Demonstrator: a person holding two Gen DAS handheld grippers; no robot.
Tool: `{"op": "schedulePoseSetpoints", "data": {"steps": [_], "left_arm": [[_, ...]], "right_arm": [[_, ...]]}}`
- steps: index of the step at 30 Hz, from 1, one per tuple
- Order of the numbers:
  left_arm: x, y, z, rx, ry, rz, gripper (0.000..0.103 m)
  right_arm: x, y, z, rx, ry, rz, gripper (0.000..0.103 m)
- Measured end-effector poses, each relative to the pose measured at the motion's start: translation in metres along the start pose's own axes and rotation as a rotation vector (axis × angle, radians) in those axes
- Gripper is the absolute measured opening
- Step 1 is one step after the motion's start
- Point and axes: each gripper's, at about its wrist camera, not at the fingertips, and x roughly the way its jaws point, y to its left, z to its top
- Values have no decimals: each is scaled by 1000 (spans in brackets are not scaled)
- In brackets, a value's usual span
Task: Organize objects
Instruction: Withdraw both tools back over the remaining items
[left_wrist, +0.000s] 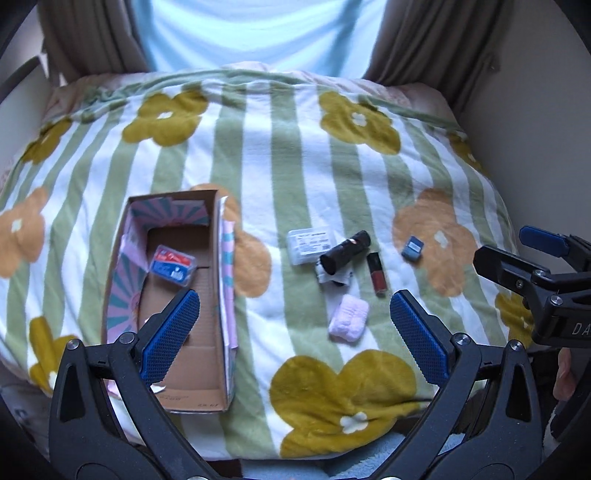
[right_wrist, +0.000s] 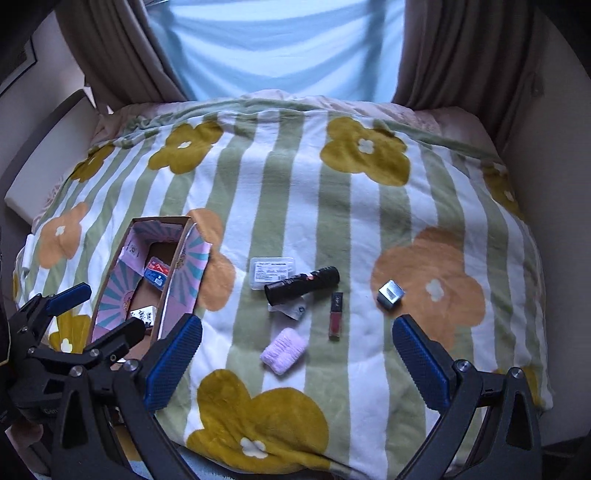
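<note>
An open cardboard box (left_wrist: 122, 266) (right_wrist: 110, 280) lies on the flowered blanket at the left, with a red-and-blue packet (left_wrist: 173, 266) (right_wrist: 156, 272) inside. A small black-and-white item (right_wrist: 143, 316) also lies in it. On the blanket lie a clear case (left_wrist: 309, 245) (right_wrist: 273, 271), a black tube (left_wrist: 345, 252) (right_wrist: 302, 283), a red lip gloss (left_wrist: 376, 274) (right_wrist: 335, 316), a pink towel roll (left_wrist: 349, 319) (right_wrist: 283, 350) and a small grey-blue block (left_wrist: 413, 249) (right_wrist: 390, 295). My left gripper (left_wrist: 291, 332) is open and empty, above the box's near end. My right gripper (right_wrist: 297, 350) is open and empty, near the towel roll.
The blanket (left_wrist: 295, 166) covers a bed between a wall at the right (left_wrist: 535, 129) and curtains with a bright window (left_wrist: 251, 33) at the back. The right gripper shows at the right edge of the left wrist view (left_wrist: 532, 266).
</note>
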Motion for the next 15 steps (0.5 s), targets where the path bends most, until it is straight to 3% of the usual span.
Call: {"op": "schedulePoseSetpoints", "data": {"steps": [4, 15], "left_arm": [[8, -19, -1, 51, 20, -15, 103], [23, -44, 3, 132, 43, -33, 103]], "right_arm": [[-5, -24, -14, 62, -4, -55, 103], [-19, -64, -25, 133, -54, -84, 103]]}}
